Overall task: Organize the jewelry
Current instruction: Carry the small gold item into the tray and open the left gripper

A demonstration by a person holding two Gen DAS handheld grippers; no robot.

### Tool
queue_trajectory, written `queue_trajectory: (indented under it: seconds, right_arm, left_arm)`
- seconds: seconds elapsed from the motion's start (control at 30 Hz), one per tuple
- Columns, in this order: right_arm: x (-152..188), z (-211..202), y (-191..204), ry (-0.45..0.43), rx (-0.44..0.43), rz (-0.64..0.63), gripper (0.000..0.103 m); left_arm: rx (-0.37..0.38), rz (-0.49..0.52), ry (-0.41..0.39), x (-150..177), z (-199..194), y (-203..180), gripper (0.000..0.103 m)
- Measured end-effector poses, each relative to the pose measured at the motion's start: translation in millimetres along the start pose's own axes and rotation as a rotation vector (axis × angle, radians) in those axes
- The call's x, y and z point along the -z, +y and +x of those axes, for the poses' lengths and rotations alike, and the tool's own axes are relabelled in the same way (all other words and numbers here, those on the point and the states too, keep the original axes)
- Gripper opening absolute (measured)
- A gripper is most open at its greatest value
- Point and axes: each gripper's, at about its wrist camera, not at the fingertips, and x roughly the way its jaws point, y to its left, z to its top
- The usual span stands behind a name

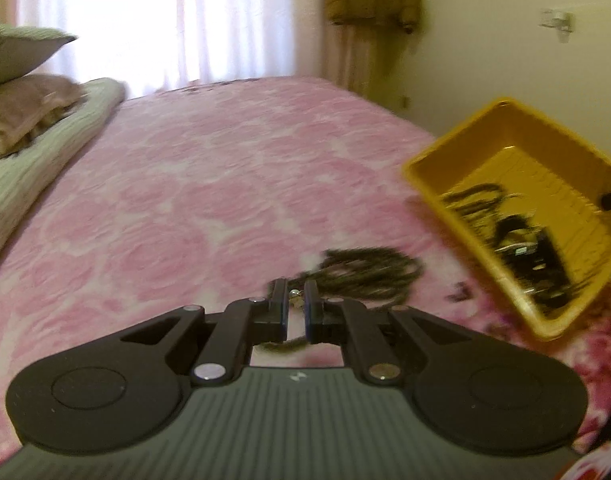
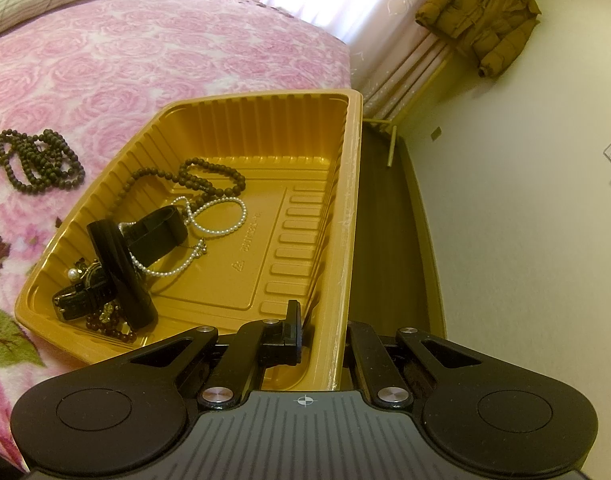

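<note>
A dark bead necklace (image 1: pixel 369 274) lies bunched on the pink bedspread; it also shows in the right wrist view (image 2: pixel 37 162). My left gripper (image 1: pixel 295 294) is nearly closed right at its near end, with a small shiny piece between the fingers; whether it grips is unclear. A yellow plastic tray (image 2: pixel 305 128) holds a dark bead string (image 2: pixel 209 178), a pearl necklace (image 2: pixel 221 218), a black band (image 2: pixel 157 228) and a black bracelet (image 2: pixel 119 274). My right gripper (image 2: pixel 325 328) is shut on the tray's near wall and holds it tilted; the tray also shows in the left wrist view (image 1: pixel 485 128).
The bed (image 1: pixel 225 168) has a pink rose-patterned cover. Folded green bedding (image 1: pixel 37 168) and pillows (image 1: pixel 21 52) lie at the far left. A brown jacket (image 2: pixel 485 12) hangs by the curtains. The dark floor (image 2: pixel 385 220) and a white wall lie right of the bed edge.
</note>
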Motion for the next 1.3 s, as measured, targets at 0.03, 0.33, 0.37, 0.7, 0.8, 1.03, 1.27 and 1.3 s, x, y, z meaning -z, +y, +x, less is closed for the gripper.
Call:
queue_trajectory:
  seconds: [0.03,0.33,0.37,0.7,0.8,1.03,1.27,1.3]
  right_arm:
    - [0,0,0,0.0,0.001,-0.001,0.005]
    - [0,0,0,-0.001,-0.001,0.001,0.005]
    - [0,0,0,-0.003,-0.001,0.001,0.005]
    - [-2,-3,1,-0.003,-0.004,0.003,0.005]
    - [-1,-3,1,-0.003,-0.002,0.003,0.005]
    - [-1,-3,1,-0.003,-0.003,0.004,0.005]
    - [-1,-3,1,-0.003,-0.004,0.004,0.005]
    - [-1,-4,2,-0.003,-0.004,0.004,0.005]
  left_arm:
    - [0.031,0.008,-0.008,-4,0,-8,0.007]
    - [0.318,0.134,-0.055,-32,4,-97,0.007]
    - [0.339,0.153,-0.057,-33,5,-106,0.007]
    - [0.436,0.247,-0.037,-31,18,-155,0.007]
    - [0.443,0.254,-0.03,-30,20,-160,0.007]
    - [0.47,0.267,-0.025,-29,24,-166,0.01]
    - [0.405,0.23,-0.052,-22,14,-138,0.019]
    - [0.382,0.228,-0.054,-19,12,-130,0.02]
